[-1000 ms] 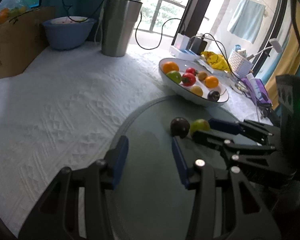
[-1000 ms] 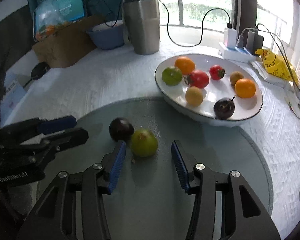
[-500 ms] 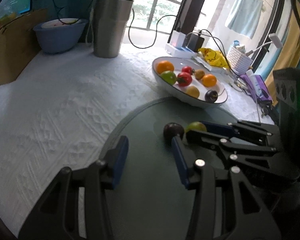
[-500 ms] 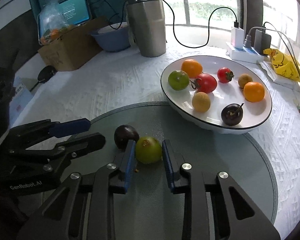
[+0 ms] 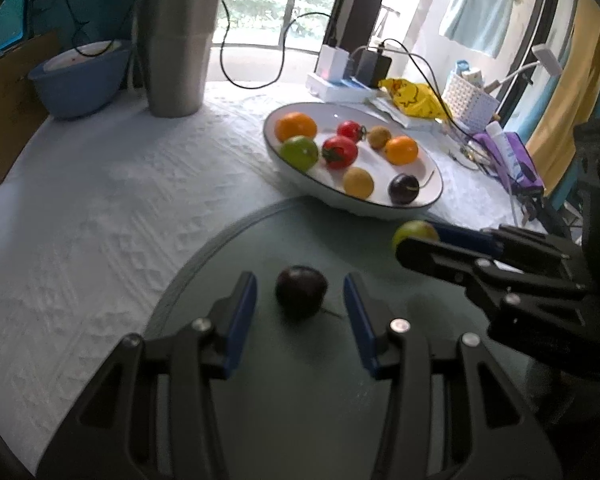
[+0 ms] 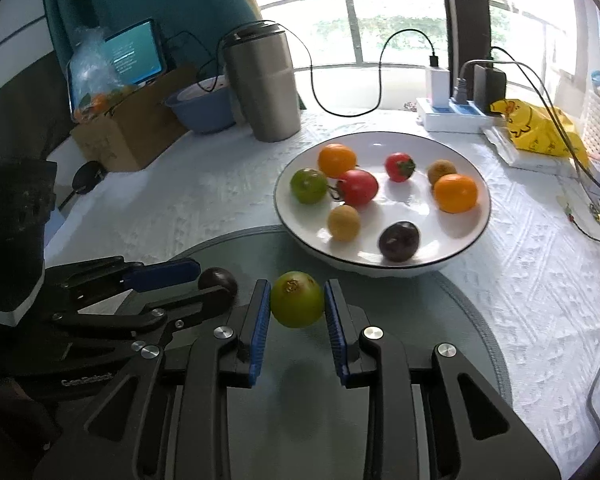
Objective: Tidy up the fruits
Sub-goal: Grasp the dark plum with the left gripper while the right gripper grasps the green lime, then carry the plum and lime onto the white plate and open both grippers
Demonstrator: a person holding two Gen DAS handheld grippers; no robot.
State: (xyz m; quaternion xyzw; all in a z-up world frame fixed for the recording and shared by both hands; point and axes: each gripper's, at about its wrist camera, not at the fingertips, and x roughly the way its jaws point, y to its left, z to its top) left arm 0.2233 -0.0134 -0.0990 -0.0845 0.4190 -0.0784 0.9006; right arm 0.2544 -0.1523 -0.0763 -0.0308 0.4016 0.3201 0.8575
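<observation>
A dark plum (image 5: pixel 301 296) lies on the round grey mat (image 5: pixel 300 408), between the blue pads of my left gripper (image 5: pixel 300 308). The gripper is open and neither pad touches the plum. My right gripper (image 6: pixel 296 306) is shut on a green tomato (image 6: pixel 297 299), which seems to hang just above the mat (image 6: pixel 440 340), in front of the white plate (image 6: pixel 384 148). That plate (image 5: pixel 332 112) holds several fruits: oranges, red tomatoes, a green one, a dark plum. The left wrist view shows the right gripper (image 5: pixel 416 236) with the tomato (image 5: pixel 414 231). The right wrist view shows the left gripper (image 6: pixel 212 280) around the plum (image 6: pixel 218 276).
On the white tablecloth behind stand a steel tumbler (image 6: pixel 262 88), a blue bowl (image 6: pixel 204 112) and a cardboard box (image 6: pixel 128 132). A power strip (image 6: pixel 456 114) with chargers and trailing cables, a yellow bag (image 6: pixel 536 128) and a white basket (image 5: pixel 470 102) crowd the back right.
My right gripper closed on the green tomato and carried it away from the plum, toward the plate. My left gripper shifted over so that the plum now lies between its fingers.
</observation>
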